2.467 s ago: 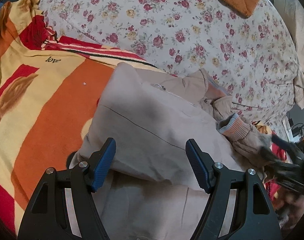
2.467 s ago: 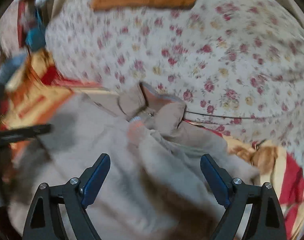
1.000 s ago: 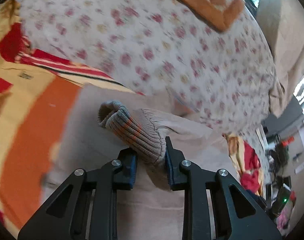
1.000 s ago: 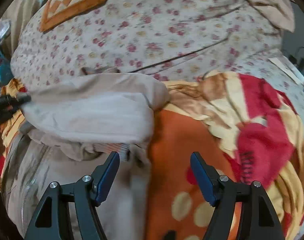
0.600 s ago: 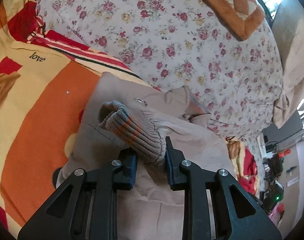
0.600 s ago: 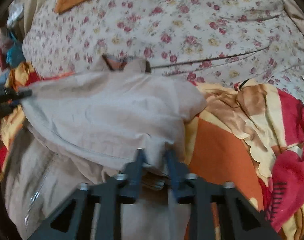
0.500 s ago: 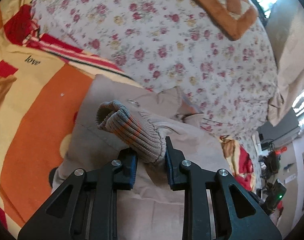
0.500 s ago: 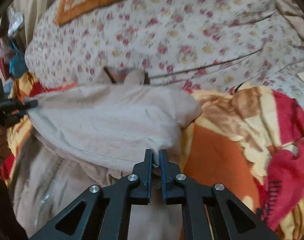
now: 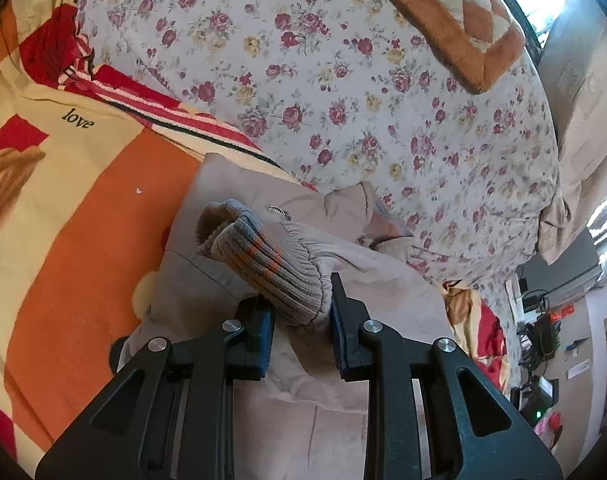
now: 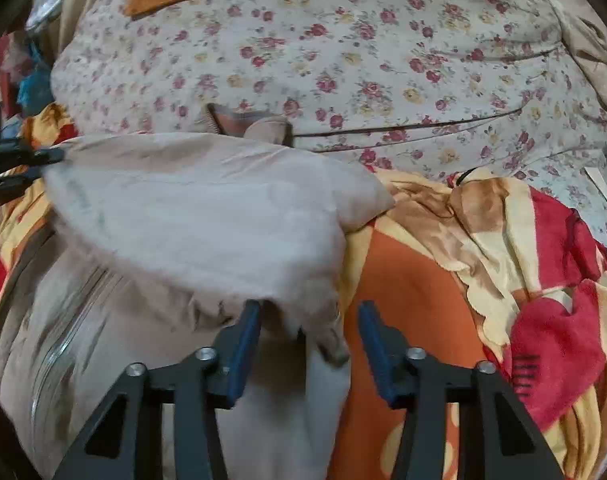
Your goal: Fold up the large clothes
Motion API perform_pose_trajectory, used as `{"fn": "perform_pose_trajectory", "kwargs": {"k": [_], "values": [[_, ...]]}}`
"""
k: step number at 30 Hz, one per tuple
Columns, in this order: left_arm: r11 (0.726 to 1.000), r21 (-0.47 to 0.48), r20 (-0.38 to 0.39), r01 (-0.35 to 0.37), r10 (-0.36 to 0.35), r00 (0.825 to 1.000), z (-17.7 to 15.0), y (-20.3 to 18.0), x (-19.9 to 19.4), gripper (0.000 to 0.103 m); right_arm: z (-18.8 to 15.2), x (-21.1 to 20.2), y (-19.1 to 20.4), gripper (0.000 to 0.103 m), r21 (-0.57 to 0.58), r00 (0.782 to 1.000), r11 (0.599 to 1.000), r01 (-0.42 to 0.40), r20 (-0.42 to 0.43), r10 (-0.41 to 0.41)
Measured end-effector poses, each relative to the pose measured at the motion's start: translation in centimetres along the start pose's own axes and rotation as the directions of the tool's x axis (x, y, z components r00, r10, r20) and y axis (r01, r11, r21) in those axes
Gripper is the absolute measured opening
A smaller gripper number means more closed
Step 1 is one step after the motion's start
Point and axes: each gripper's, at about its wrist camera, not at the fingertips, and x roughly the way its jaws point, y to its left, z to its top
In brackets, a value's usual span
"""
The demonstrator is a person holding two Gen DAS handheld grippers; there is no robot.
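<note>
The beige jacket (image 9: 239, 292) lies on an orange, yellow and red blanket (image 9: 83, 220), with a floral quilt (image 9: 343, 100) heaped at the far side. The left gripper (image 9: 301, 320) is clenched on the ribbed cuff (image 9: 263, 256) of one sleeve; the cuff, grey-beige with orange stripes, sticks out ahead of the blue pads and curls open toward the left. In the right wrist view the sleeve (image 10: 207, 208) stretches across the jacket body from the far left, where the left gripper's tips (image 10: 27, 160) pinch its end, to a rounded fold at the right near the blanket. The right gripper (image 10: 309, 324) has its fingers spread, with the near edge of the sleeve cloth lying loose between them; that part is blurred. A zipper (image 10: 63, 356) runs down the jacket's near left side.
</note>
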Motion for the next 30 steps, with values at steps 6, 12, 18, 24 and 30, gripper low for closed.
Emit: {"fn": "perform_pose_trajectory", "kwargs": {"k": [6,12,18,24,30], "values": [[1.000,-0.013,-0.024,0.008,-0.009,1.000,0.0,0.2,0.2,0.023,0.2,-1.4,-1.4,0.007,0.106,0.997,0.993,-0.061,0.051,0.056],[0.994,0.012,-0.040,-0.107,0.107,0.993,-0.4,0.5,1.3,0.026,-2.0,-1.3,0.6,0.004,0.024,0.998,0.999,-0.042,-0.051,0.043],[0.986,-0.017,-0.033,-0.165,0.165,0.986,-0.5,1.8,0.7,0.052,-2.7,-2.4,-1.3,0.005,0.089,0.993,0.995,-0.049,-0.099,0.057],[0.985,0.027,0.153,-0.170,0.164,0.974,-0.4,-0.5,-2.7,0.065,1.4,-4.7,-1.2,0.048,0.160,0.991,0.979,-0.128,0.053,0.121],[0.944,0.178,0.102,-0.276,0.261,0.960,-2.5,-2.5,0.7,0.065,2.9,1.9,3.4,0.052,0.121,0.995,0.988,-0.094,-0.009,0.096]]}}
